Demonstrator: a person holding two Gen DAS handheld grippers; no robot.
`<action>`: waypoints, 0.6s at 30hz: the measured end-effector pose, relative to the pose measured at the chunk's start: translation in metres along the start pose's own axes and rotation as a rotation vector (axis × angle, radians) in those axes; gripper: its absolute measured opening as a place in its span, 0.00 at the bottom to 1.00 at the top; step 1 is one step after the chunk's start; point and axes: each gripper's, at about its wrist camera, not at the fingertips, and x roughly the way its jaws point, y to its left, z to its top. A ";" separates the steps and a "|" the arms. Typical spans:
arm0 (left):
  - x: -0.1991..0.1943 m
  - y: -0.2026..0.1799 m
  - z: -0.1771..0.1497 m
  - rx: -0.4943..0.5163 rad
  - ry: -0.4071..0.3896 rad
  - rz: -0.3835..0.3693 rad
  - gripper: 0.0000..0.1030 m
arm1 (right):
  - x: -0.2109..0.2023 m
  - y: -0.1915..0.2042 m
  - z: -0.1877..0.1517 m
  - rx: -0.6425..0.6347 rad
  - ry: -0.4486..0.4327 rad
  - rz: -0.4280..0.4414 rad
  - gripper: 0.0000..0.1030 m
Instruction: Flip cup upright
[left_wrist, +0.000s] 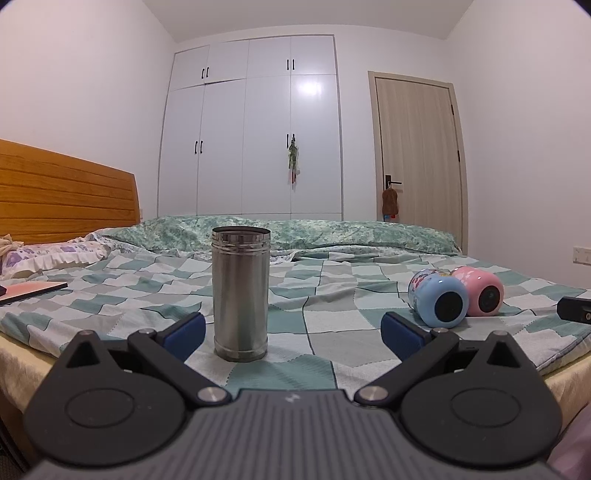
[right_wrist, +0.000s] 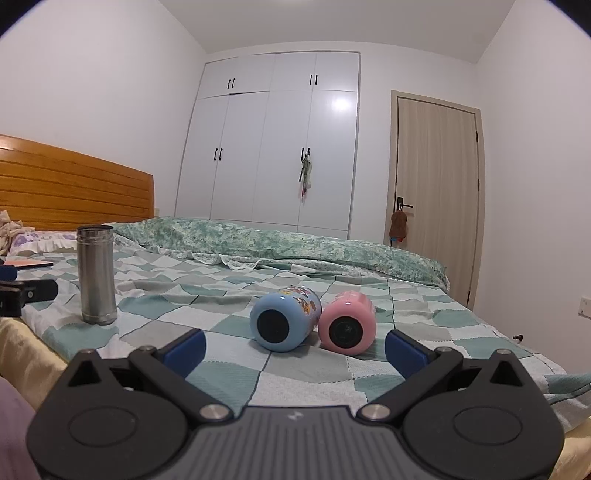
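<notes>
A steel cup (left_wrist: 240, 293) stands upright on the checked bedspread, mouth up; it also shows in the right wrist view (right_wrist: 96, 275). A blue cup (right_wrist: 284, 322) and a pink cup (right_wrist: 348, 322) lie on their sides, touching, bases toward me; both show in the left wrist view, blue (left_wrist: 438, 297) and pink (left_wrist: 478, 291). My left gripper (left_wrist: 293, 332) is open and empty, just short of the steel cup. My right gripper (right_wrist: 295, 347) is open and empty, just in front of the two lying cups.
A rolled green quilt (right_wrist: 280, 243) lies across the far side of the bed. A wooden headboard (left_wrist: 62, 192) and pillow (left_wrist: 51, 254) are at left, with a pink book (left_wrist: 33, 290). The bed's near edge (right_wrist: 22, 339) runs below the grippers.
</notes>
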 end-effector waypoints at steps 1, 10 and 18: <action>0.000 0.000 0.000 0.000 0.000 0.000 1.00 | 0.000 0.000 0.000 0.000 0.000 0.000 1.00; 0.000 0.000 0.000 0.000 -0.001 -0.001 1.00 | 0.000 0.001 0.000 -0.003 0.002 -0.001 1.00; 0.000 -0.001 0.001 0.002 -0.001 -0.007 1.00 | 0.000 0.000 0.000 -0.002 0.003 -0.001 1.00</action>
